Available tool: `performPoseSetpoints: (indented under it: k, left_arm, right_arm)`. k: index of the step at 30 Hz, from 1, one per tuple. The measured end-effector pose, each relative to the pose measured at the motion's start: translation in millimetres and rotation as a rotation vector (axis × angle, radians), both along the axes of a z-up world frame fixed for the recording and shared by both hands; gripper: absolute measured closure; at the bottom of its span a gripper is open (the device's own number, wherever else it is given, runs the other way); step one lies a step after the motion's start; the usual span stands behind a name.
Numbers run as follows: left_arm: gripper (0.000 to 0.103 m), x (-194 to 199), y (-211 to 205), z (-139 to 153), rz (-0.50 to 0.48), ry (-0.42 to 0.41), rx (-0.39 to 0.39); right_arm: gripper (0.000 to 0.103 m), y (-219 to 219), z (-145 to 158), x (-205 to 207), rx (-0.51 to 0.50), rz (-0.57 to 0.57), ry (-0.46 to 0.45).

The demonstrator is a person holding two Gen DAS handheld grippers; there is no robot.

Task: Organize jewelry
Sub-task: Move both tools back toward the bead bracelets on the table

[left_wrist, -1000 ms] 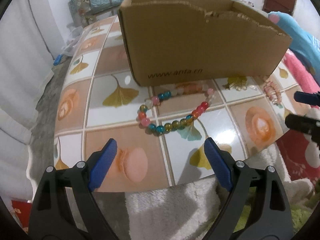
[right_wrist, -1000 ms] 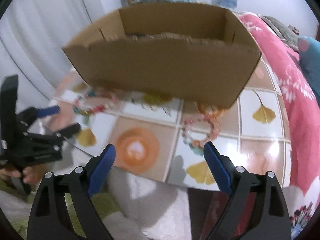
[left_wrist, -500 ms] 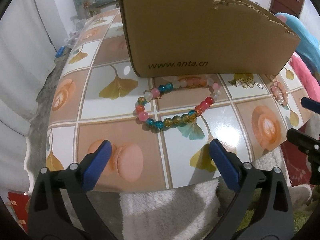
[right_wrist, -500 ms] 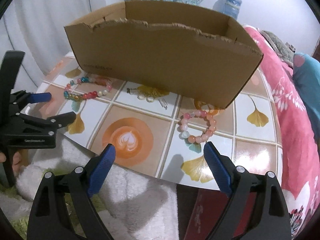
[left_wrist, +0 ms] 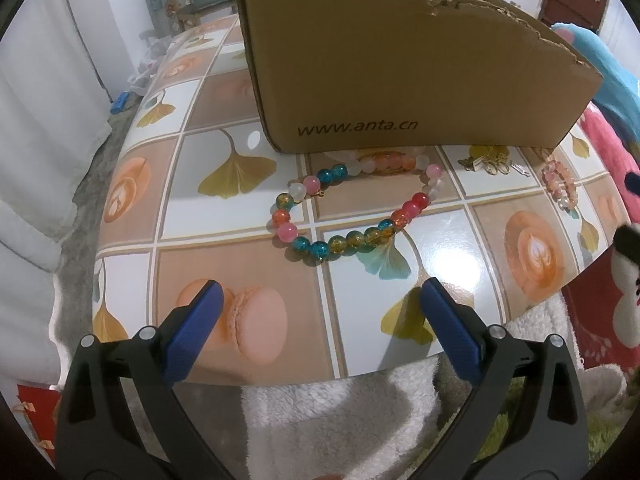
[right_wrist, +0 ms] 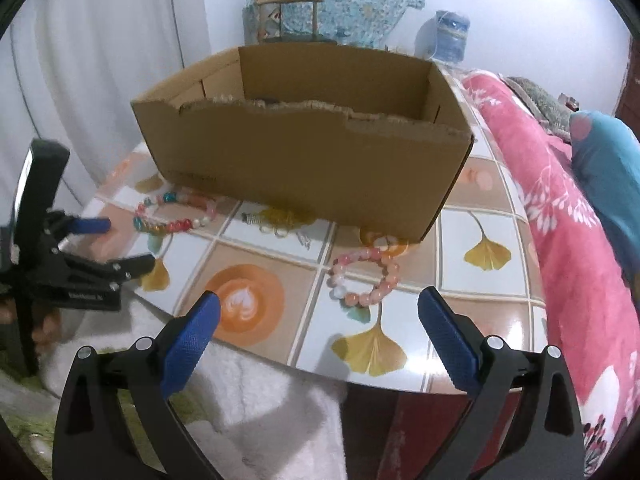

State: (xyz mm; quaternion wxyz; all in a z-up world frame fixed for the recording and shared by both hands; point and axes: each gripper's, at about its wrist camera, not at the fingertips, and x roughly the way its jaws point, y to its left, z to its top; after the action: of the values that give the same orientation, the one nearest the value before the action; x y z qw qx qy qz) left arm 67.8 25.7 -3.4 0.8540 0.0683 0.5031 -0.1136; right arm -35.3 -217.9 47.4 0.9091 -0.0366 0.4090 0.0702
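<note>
Both wrist views are sitting differently against the table than a second ago; the right gripper (right_wrist: 319, 312) is now looking over the torn front wall of the cardboard box (right_wrist: 304, 160) and into it, where earlier that wall was filling the upper view; the left gripper (left_wrist: 318, 314) is showing the box front larger and its open top is no longer visible; the multicoloured bead bracelet (left_wrist: 352, 216) is appearing larger and further up from the blue pads than before, lying flat on the tiled table (left_wrist: 168, 184) just in front of the box, its far beads almost at the box's foot; the left jaws are standing wide with nothing between them; the right jaws are opening, also with nothing between them, the pink bead bracelet (right_wrist: 362, 278) lying on the table just beyond the pads, near the box's front right corner; a small gold-coloured piece (right_wrist: 280, 222) is lying between the two bracelets, close to the box; something small is showing inside the box over the torn edge, too hidden to identify.
</note>
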Motion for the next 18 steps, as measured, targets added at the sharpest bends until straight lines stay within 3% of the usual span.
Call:
performPoseSetpoints:
  k: [6,8,14,16,18]
  left_arm:
    - [0.007,1,-1,1,-0.024,0.000,0.008]
    - [0.007,-1,1,6,-0.031,-0.043,0.032]
    - [0.008,4,13,26,-0.032,-0.119,-0.043]
    - [0.014,9,16,29,-0.026,-0.127,-0.063]
    - [0.027,14,19,31,-0.018,-0.123,-0.077]
  right_arm:
    - [0.007,-8,8,13,0.131,-0.016,-0.009]
    - [0.007,-11,9,19,0.167,-0.021,0.007]
    - [0.007,0,7,36,0.267,0.040,0.038]
    - [0.010,11,4,41,0.297,0.076,0.050]
    - [0.015,24,0,46,0.305,0.095,0.067]
